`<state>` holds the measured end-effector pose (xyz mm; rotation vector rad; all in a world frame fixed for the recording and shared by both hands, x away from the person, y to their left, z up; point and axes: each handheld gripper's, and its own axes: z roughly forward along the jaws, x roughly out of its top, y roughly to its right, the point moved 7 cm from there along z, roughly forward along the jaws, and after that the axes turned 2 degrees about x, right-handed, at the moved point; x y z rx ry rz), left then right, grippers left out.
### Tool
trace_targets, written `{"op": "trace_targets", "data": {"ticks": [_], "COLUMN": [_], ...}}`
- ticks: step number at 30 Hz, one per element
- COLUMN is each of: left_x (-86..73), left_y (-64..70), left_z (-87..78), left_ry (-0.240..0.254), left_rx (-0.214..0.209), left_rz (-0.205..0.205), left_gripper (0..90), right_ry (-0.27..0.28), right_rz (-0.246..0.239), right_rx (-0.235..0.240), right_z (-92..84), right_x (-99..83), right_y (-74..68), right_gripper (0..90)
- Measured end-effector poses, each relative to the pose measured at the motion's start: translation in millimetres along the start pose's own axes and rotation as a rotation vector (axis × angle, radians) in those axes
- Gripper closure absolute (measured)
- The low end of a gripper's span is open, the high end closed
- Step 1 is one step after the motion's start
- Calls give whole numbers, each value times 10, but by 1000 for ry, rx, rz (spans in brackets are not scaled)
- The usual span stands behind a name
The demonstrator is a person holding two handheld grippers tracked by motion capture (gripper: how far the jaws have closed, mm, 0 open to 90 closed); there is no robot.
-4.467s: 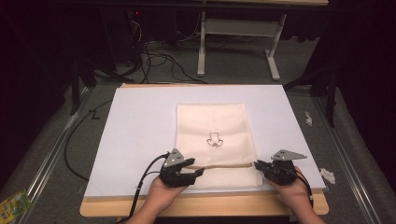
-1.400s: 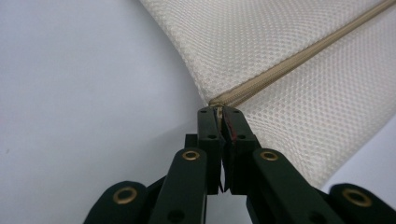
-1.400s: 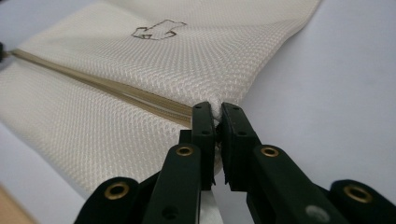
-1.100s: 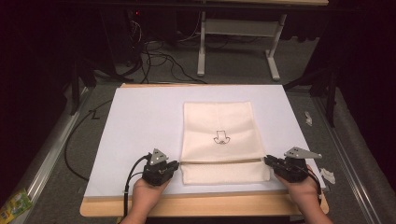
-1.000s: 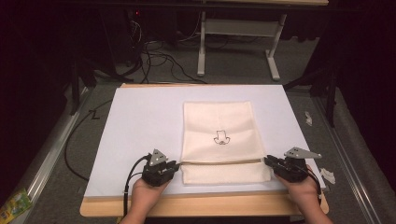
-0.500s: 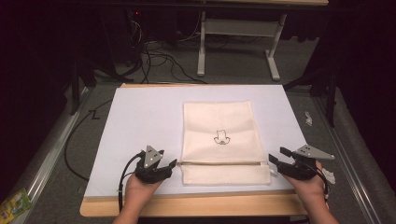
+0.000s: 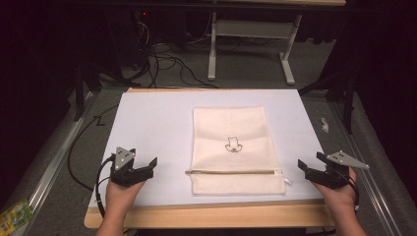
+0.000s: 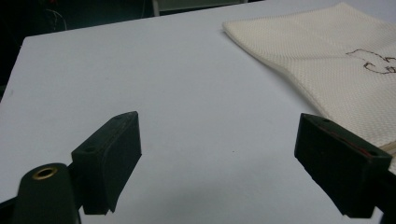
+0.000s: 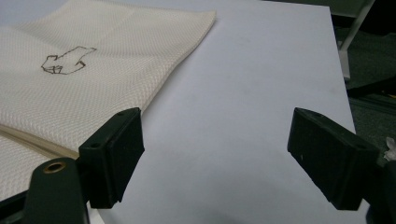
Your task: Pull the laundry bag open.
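Note:
A cream cloth pouch (image 7: pixel 233 142) with a small dark drawing lies flat on the white mat (image 7: pixel 147 123), its zipper (image 7: pixel 233 172) running across near the front edge. My left gripper (image 7: pixel 150 167) hovers over bare mat to the pouch's left. Its jaws have just been opening, and in the left gripper view this gripper (image 8: pixel 218 122) has only mat between its jaws, with the pouch (image 8: pixel 336 60) off to the right. My right gripper (image 7: pixel 309 164) is beside the pouch's right edge. Its jaws have also just been opening and hold nothing (image 9: pixel 215 116); the pouch (image 9: pixel 93 79) lies to its left.
The mat rests on a wooden board (image 7: pixel 206 216) whose edge shows at the front. Behind the table are floor cables (image 7: pixel 162 54) and a white table frame (image 7: pixel 251 34). A green packet (image 7: pixel 14 216) lies on the floor at lower left.
Both grippers let go of the zipper ends of the pouch, opened, and drew outward, the left one farther. The pouch now lies flat and free.

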<state>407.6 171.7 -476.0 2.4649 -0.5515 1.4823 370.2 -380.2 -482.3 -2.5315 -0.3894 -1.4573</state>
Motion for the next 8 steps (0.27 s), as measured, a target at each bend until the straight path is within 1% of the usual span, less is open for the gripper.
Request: {"op": "trace_targets", "data": {"ticks": [2,3,4,5,8], "left_x": [-13,-19,-19,-22,-25], "left_y": [35,56,56,70,57], "left_z": [18,28,28,36,38], "left_ry": [-11,-18,-18,-23,-23], "left_rx": [2,-1,-1,1,1], "left_rz": [26,40,40,54,47], "left_gripper": [154,154,155,155,155], "right_ry": [-5,-5,-5,-4,-2], "right_rz": [-11,-9,-8,-13,0], "right_rx": [-4,-4,-6,-6,-9], "right_z": [11,14,13,10,0], "right_x": [-3,-3,-3,-4,-7], "right_y": [-23,-30,-30,-21,-6], "right_gripper": [187,188,189,190,193]}}
